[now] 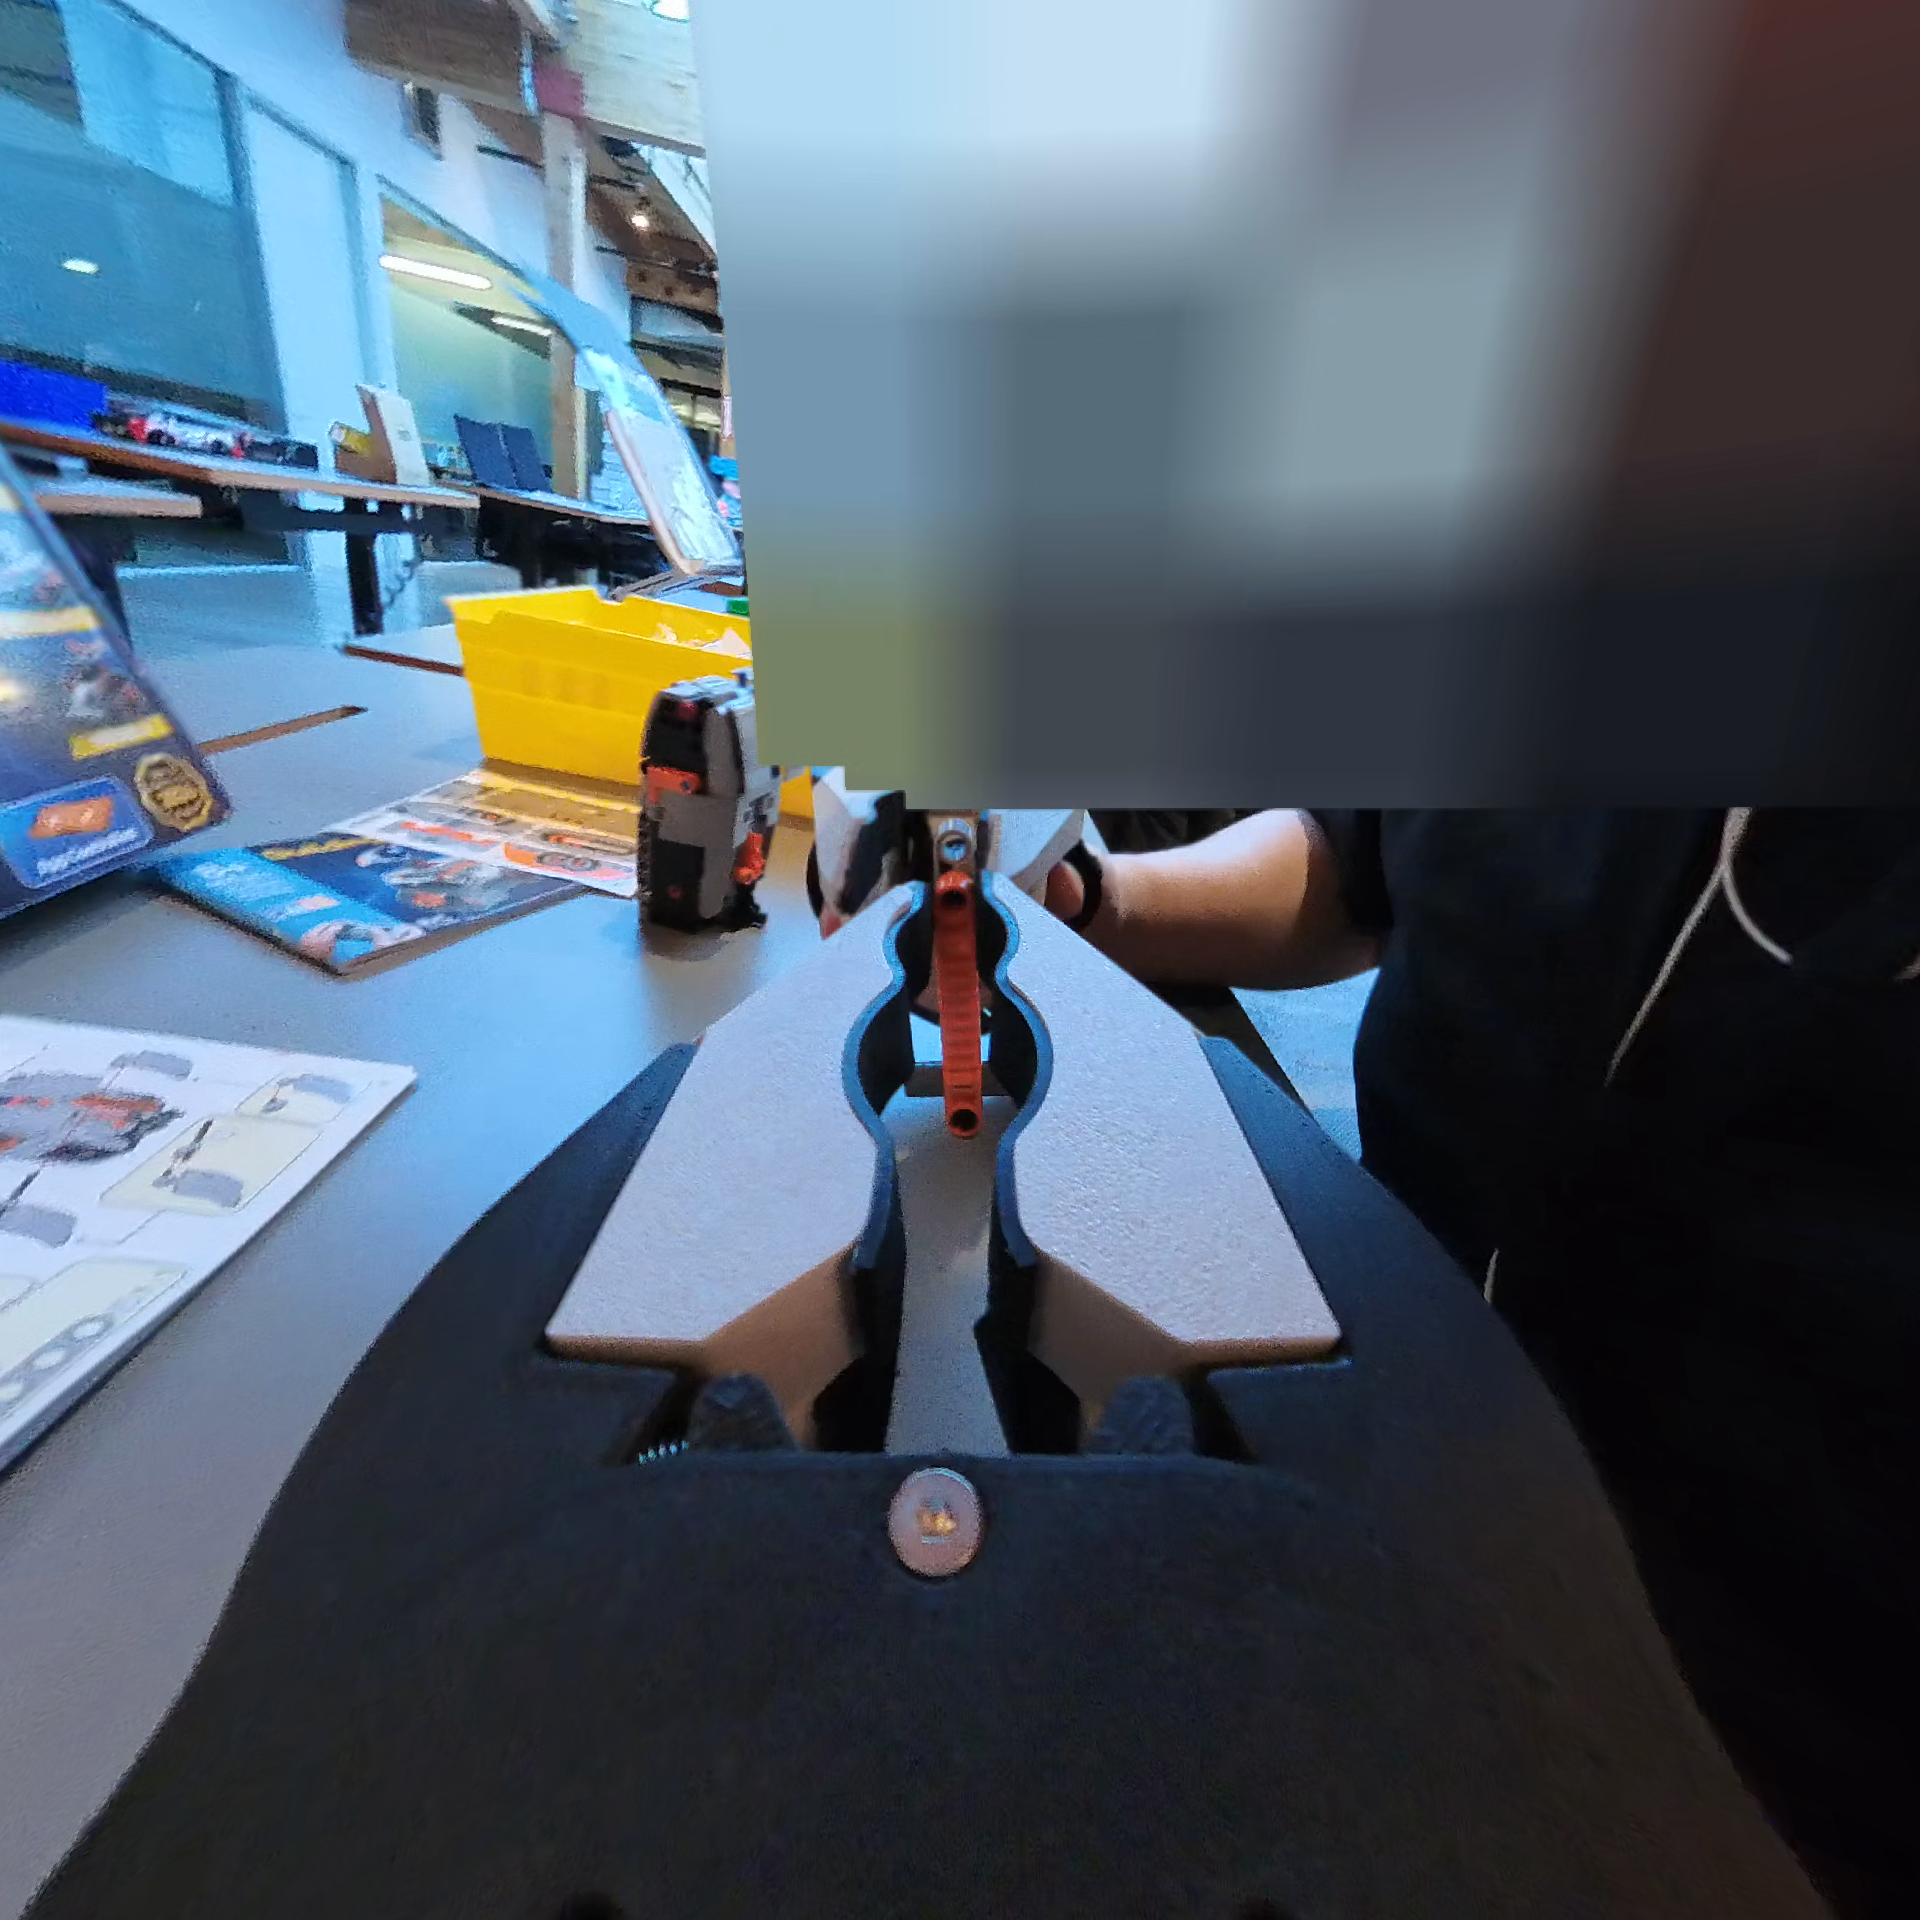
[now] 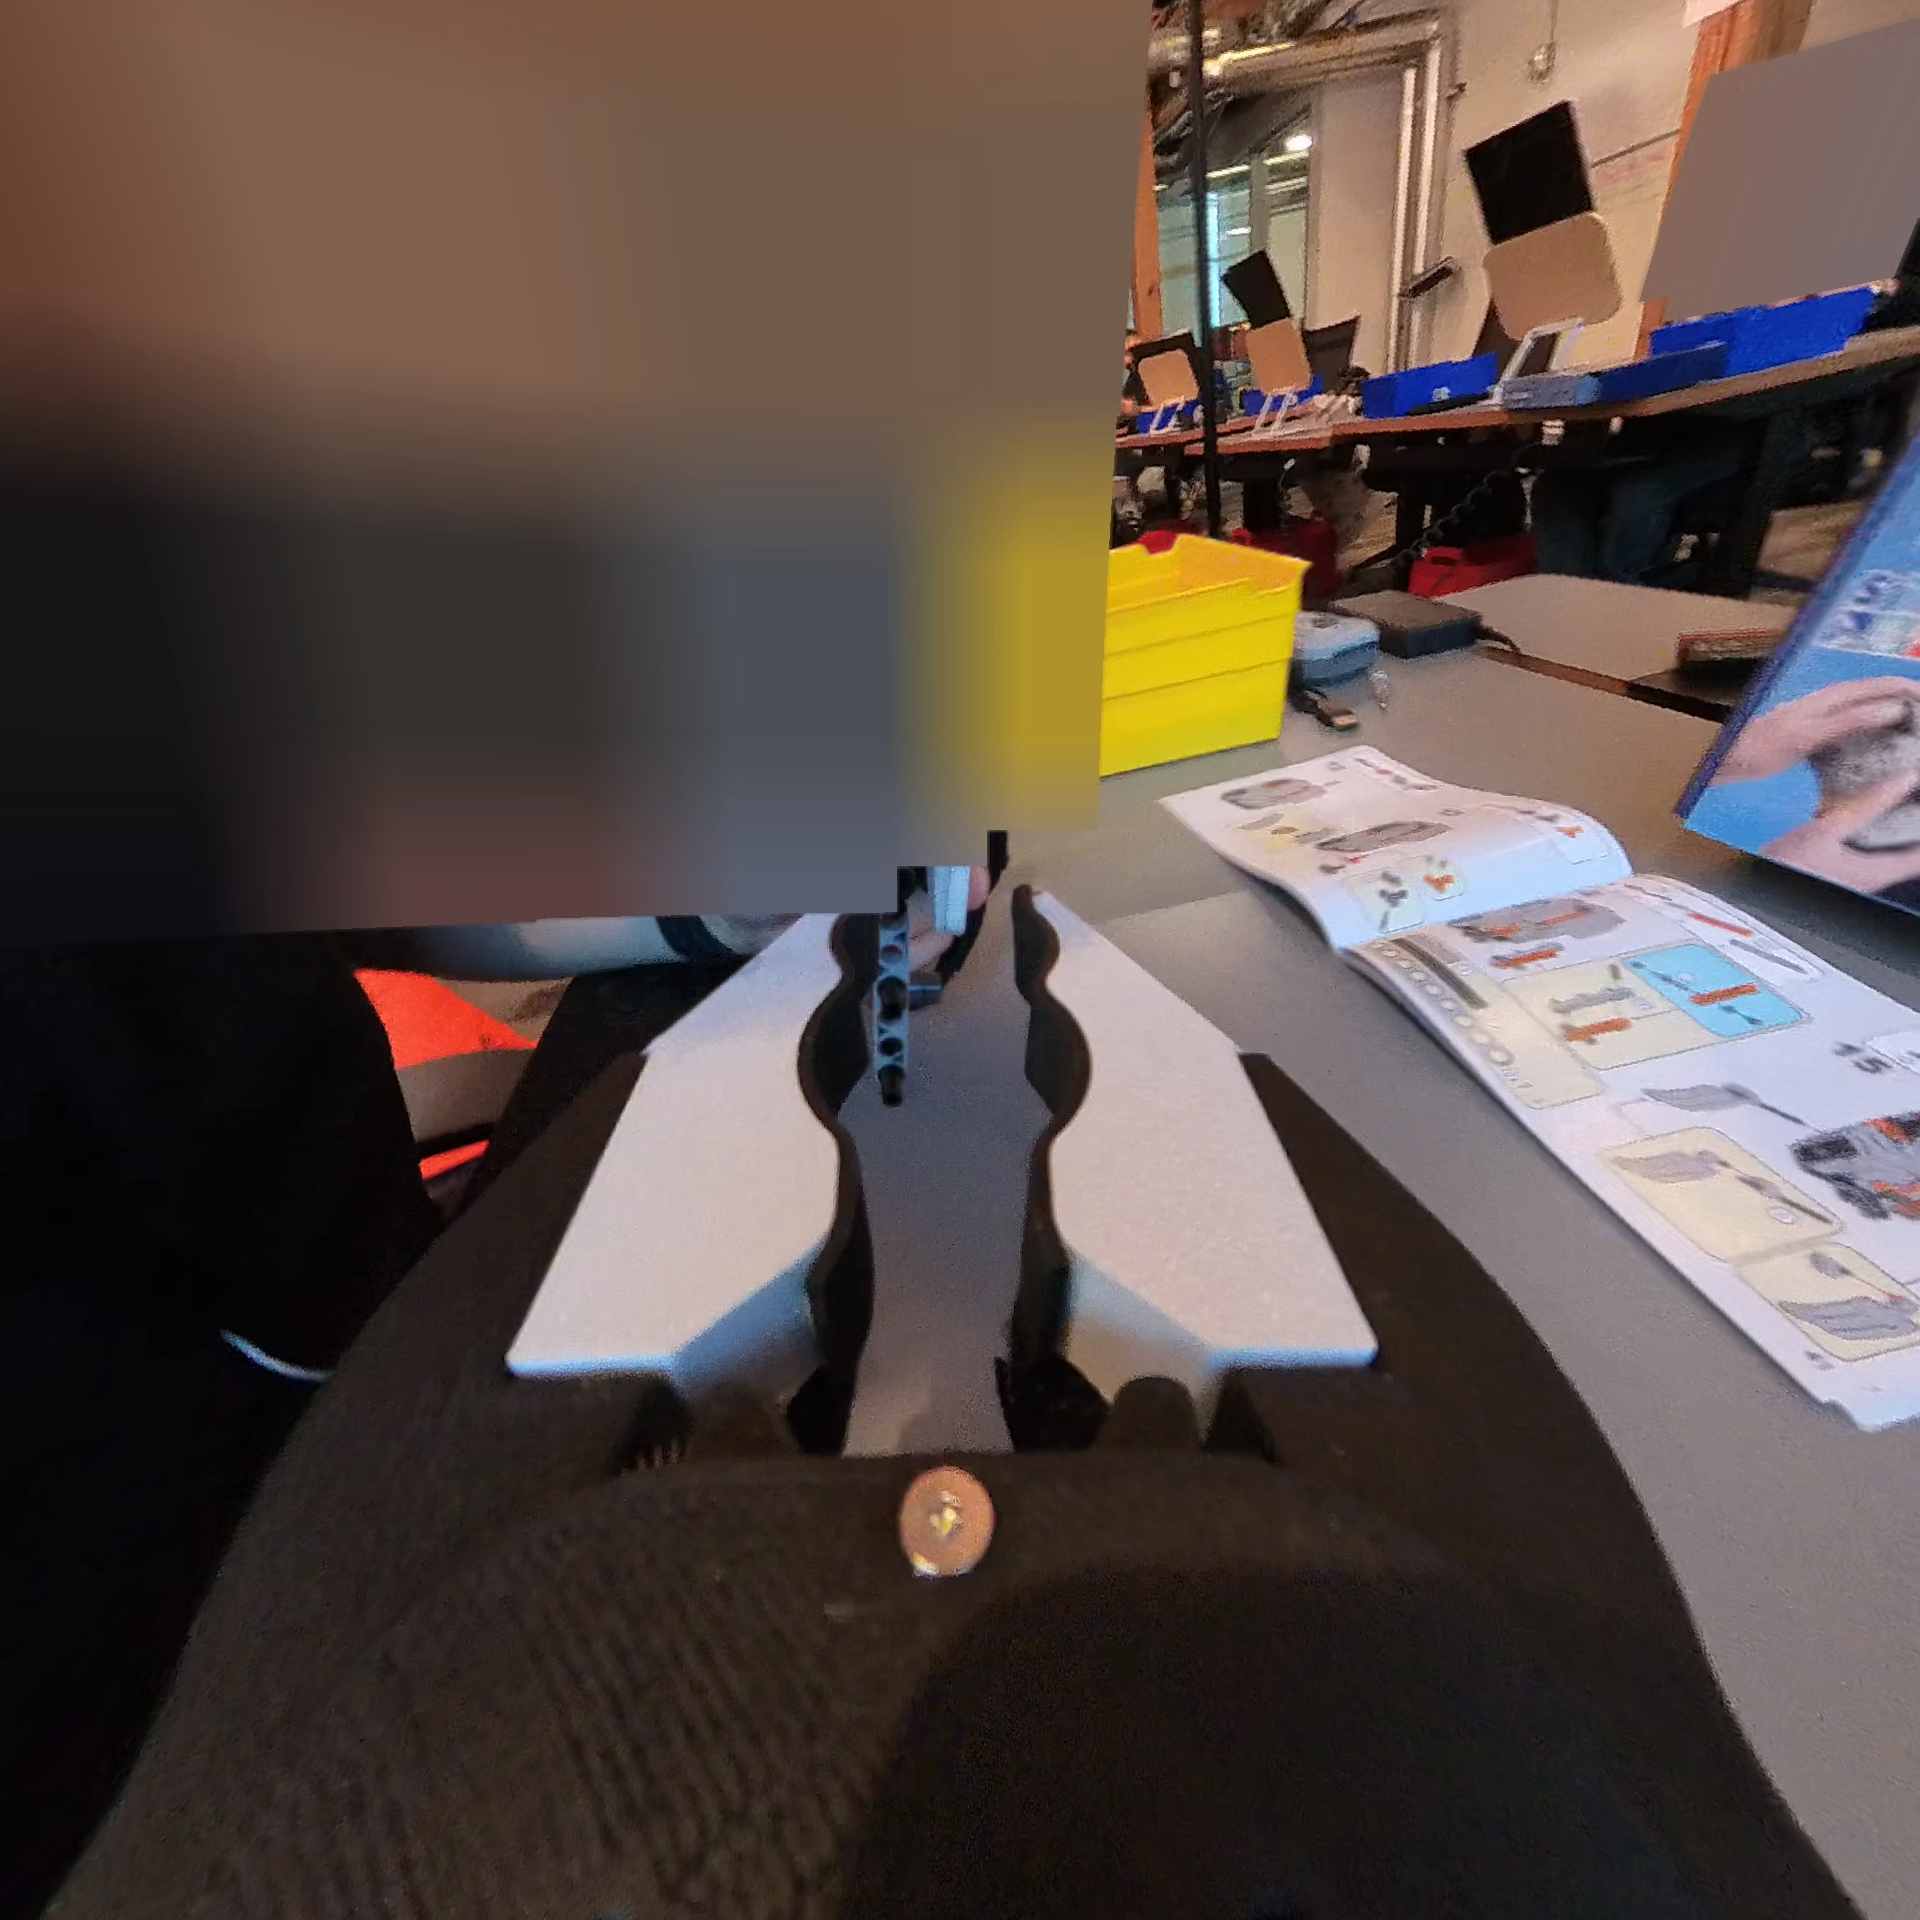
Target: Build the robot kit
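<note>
- My left hand-held gripper [image 1: 951, 914] pinches an orange beam [image 1: 958, 1013] at frame centre.
- My right hand-held gripper [image 2: 961, 935] gapes, a grey beam [image 2: 891, 1013] against its left finger.
- Bare surface [image 2: 1455, 1558] spreads lower right, past the booklet [image 2: 1558, 997].

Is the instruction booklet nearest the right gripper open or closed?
Open. The instruction booklet lies spread flat on the grey table, two illustrated pages meeting at a centre fold.

Wrist cameras low, facing, sharing yellow bin [image 1: 582, 675]

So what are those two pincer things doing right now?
Left gripper shut on orange beam. Right gripper open, grey beam against one finger. Other gripper just ahead.
</note>
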{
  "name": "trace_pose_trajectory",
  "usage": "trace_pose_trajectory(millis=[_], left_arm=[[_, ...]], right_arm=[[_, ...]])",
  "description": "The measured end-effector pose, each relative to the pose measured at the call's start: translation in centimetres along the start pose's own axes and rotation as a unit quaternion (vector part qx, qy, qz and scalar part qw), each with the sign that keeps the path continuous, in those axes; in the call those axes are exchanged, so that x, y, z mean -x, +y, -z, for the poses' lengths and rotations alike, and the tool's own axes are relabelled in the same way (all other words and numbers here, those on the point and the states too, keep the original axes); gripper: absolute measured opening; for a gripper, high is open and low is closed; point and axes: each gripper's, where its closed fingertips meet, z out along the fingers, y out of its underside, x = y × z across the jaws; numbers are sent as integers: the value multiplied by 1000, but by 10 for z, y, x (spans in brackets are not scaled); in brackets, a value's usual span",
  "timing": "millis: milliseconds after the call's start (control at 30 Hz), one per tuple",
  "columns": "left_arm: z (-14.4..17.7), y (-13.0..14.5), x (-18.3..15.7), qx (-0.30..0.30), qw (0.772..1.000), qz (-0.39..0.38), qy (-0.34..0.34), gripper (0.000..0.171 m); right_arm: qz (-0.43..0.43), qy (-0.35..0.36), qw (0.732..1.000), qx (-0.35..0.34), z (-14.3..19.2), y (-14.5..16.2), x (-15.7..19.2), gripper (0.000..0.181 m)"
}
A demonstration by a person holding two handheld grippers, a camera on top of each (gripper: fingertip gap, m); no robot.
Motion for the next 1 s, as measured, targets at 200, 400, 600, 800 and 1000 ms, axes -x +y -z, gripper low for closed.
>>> trace_pose_trajectory(millis=[200, 400, 600, 800, 1000], left_arm=[[3, 9, -6, 5, 1000, -6, 12, 5], [1, 15, -7, 15, 1000, -8, 19, 5], [1, 19, -7, 20, 1000, -2, 15, 5], [1, 35, -26, 59, 997, -4, 40, 5], [8, 48, -31, 92, 995, 1, 25, 5]], right_arm=[[16, -17, 1000, -9, 4, 7, 21, 13], [5, -24, 1000, -15, 3, 7, 20, 10], [-12, -31, 999, -8, 2, 13, 19, 7], [54, -45, 997, 30, 6, 28, 37, 7], [67, -67, 994, 56, 1, 44, 44, 6]])
